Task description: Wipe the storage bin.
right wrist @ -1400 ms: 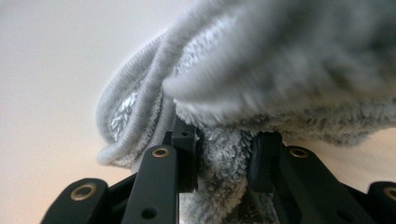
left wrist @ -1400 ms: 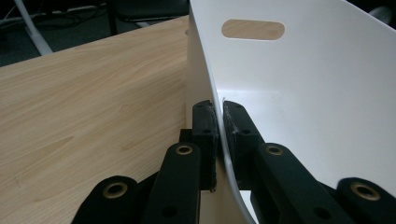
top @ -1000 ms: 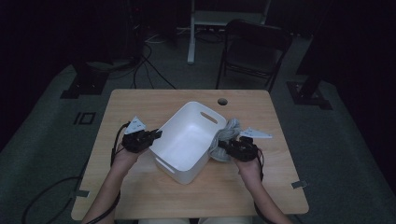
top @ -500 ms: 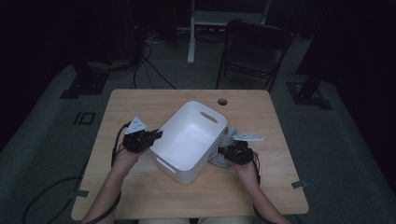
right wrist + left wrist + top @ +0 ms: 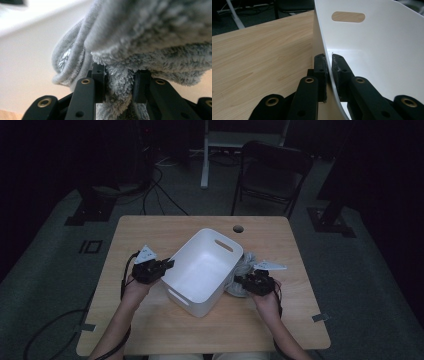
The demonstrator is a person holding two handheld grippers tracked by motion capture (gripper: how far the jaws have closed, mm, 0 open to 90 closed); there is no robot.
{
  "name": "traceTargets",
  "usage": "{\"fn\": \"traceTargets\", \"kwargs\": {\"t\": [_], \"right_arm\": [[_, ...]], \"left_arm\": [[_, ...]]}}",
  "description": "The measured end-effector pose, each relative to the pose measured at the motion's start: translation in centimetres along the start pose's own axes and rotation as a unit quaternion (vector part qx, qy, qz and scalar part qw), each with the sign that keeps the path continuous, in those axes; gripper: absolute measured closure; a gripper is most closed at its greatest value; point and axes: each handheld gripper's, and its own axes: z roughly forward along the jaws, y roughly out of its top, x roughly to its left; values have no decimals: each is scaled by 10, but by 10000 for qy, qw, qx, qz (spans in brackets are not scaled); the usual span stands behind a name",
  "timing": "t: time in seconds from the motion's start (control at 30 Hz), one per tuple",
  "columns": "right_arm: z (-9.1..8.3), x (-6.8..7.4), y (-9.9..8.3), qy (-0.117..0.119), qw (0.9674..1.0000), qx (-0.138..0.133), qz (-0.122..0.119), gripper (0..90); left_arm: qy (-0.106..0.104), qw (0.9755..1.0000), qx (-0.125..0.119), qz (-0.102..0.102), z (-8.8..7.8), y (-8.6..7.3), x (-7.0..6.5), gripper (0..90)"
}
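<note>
Light wood worktop [image 5: 150, 232] in dark room, folding chair [image 5: 270, 175] behind; left hand-held gripper [image 5: 167, 265] clamps white bin [image 5: 200, 270] wall, right hand-held gripper [image 5: 241, 283] clamps grey towel [image 5: 244, 265].

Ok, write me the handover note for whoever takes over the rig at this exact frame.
Left gripper: fingers shut on the wall of the white bin, holding it.
Right gripper: fingers shut on a fold of the grey towel, which lies bunched on the table against the bin's right side.
Done: both grasps.
Left, probably: lift the towel into the bin, which holds nothing yet.
</note>
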Motion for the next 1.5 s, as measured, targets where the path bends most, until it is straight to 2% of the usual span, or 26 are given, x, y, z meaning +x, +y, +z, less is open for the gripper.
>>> {"fn": "traceTargets", "kwargs": {"t": [0.07, 0.1, 0.17, 0.2, 0.3, 0.53, 0.73, 0.8, 0.87, 0.9, 0.93, 1.07, 1.17, 1.27, 1.37, 1.43, 1.47, 1.5], "right_arm": [[-4, 4, 3, 41, 9999, -86, -80, 691], [-13, 11, 7, 163, 9992, -317, -173, 691], [-21, 18, 12, 342, 9979, -505, -198, 690], [-23, 24, 14, 277, 9977, -520, -328, 688], [-20, 22, 12, 318, 9976, -548, -268, 688], [-12, 23, 5, 150, 9984, -400, -374, 688], [2, 18, -7, 23, 9991, -134, -398, 689], [4, 17, -8, 15, 9992, -103, -391, 689], [12, 11, -14, 14, 9995, 70, -305, 689], [12, 11, -14, 14, 9995, 70, -305, 689], [19, 6, -18, -15, 9993, 258, -282, 689], [28, 1, -24, -72, 9986, 470, -251, 690], [27, 3, -21, -85, 9981, 577, -218, 694], [12, 10, -17, 93, 9988, 399, -254, 694], [-11, 24, -12, 277, 9992, 2, -302, 693], [-26, 35, -7, 443, 9978, -358, -332, 693], [-32, 41, -3, 624, 9959, -550, -343, 693], [-32, 41, -3, 624, 9959, -550, -343, 693]], "left_arm": [[0, 10000, -1, 3, 0, 0, 0, 828], [-3, 10000, 1, 16, 0, 0, 0, 828], [-19, 10000, 2, 18, 0, 0, 0, 828], [-35, 10000, 4, 34, 0, 0, 0, 827], [-52, 10000, 3, 33, 1, 0, 0, 828], [-84, 10000, -17, 6, 2, 0, -1, 821], [-21, 9999, 38, 141, 2, 1, -3, 822], [-29, 9999, 35, 129, 2, 1, -3, 822], [-18, 9999, 44, 155, 2, 2, -3, 822], [-18, 9999, 44, 155, 2, 2, -3, 821], [-4, 9999, 46, 154, 2, 2, -4, 822], [71, 9999, 30, 79, 2, 1, -5, 821], [149, 9999, 15, 13, 2, 1, -6, 823], [189, 9998, 4, 1, 2, 1, -7, 823], [198, 9998, 11, 16, 3, 2, -9, 824], [193, 9998, 10, 13, 4, 2, -10, 824], [185, 9998, 11, 17, 4, 2, -10, 823], [185, 9998, 11, 17, 4, 2, -10, 823]]}}
